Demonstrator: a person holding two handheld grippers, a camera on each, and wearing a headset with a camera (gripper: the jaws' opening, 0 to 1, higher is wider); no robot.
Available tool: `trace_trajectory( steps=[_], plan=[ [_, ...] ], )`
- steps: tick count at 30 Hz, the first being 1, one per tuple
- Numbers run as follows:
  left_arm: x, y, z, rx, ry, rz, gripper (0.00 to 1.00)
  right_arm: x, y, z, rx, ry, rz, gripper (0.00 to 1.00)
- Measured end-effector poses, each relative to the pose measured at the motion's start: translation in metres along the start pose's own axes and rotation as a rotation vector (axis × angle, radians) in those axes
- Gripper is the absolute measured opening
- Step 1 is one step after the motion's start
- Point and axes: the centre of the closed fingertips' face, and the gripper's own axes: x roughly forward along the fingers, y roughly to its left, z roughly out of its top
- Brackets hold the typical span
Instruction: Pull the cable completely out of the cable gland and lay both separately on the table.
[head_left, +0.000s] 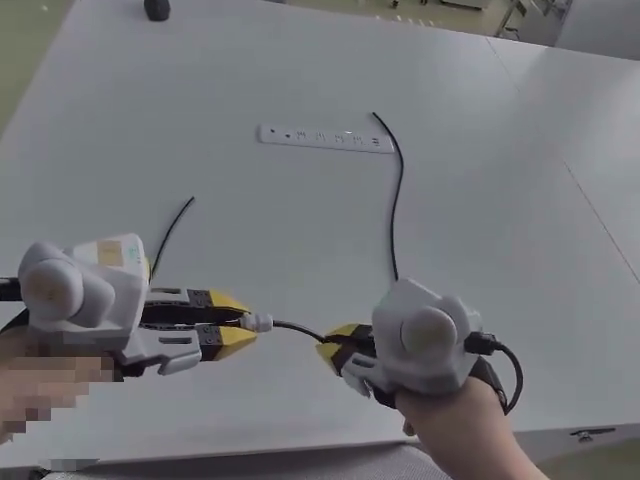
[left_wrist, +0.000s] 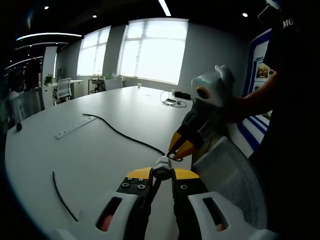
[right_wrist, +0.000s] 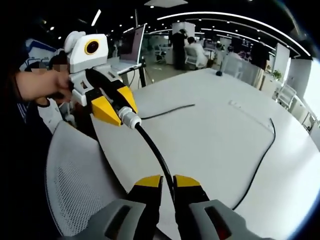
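Showing the extraction step in progress above the near edge of the table (head_left: 500, 200). At left, the left gripper (head_left: 243, 322) has its yellow-tipped jaws drawn narrow and clamped on the cable gland (head_left: 259, 323), a small white fitting with a ribbed nut that juts past the jaw tips toward the right. From the gland's mouth the cable (head_left: 296, 328), thin, black and round in section, crosses a short and fairly straight span to the right gripper (head_left: 333, 349), whose jaws pinch it close to their tips. Beyond that grip the same cable trails slack over the table toward the far edge and ends near a white power strip (head_left: 325, 137). The cable is not yet out of the gland, and how much of it sits inside cannot be told. By this reading, the next move calls for drawing the two grippers straight apart along the cable's line, the left holding the gland steady, until the end slips free. Each part then needs its own spot on the table, well apart from the other.
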Motion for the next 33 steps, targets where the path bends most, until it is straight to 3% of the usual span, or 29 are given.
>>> trace_trajectory(
  steps=[2, 9, 11, 14, 17, 26, 33],
  plan=[
    [0.0, 0.0, 0.001, -0.013, -0.006, -0.001, 0.15, -0.002, 0.002, 0.003, -0.011, -0.011, -0.001, 0.08],
    [0.002, 0.0, 0.001, -0.015, 0.0, -0.008, 0.15, -0.008, 0.003, 0.029, -0.158, -0.024, -0.028, 0.1],
    [0.001, 0.0, 0.001, -0.016, 0.0, -0.006, 0.15, -0.006, 0.008, 0.037, -0.202, -0.025, -0.016, 0.11],
    [0.001, 0.0, 0.001, -0.02, -0.002, -0.003, 0.15, -0.002, 0.019, 0.047, -0.209, -0.035, 0.025, 0.15],
    [0.001, -0.001, 0.001, -0.019, -0.002, -0.005, 0.15, 0.004, 0.021, 0.05, -0.318, -0.008, 0.014, 0.13],
    [0.001, -0.003, 0.0, -0.022, -0.005, -0.001, 0.15, 0.012, 0.028, 0.05, -0.371, 0.012, 0.041, 0.04],
    [0.002, -0.003, 0.0, -0.023, -0.001, 0.001, 0.15, 0.012, 0.026, 0.048, -0.307, -0.009, 0.039, 0.01]
  ],
)
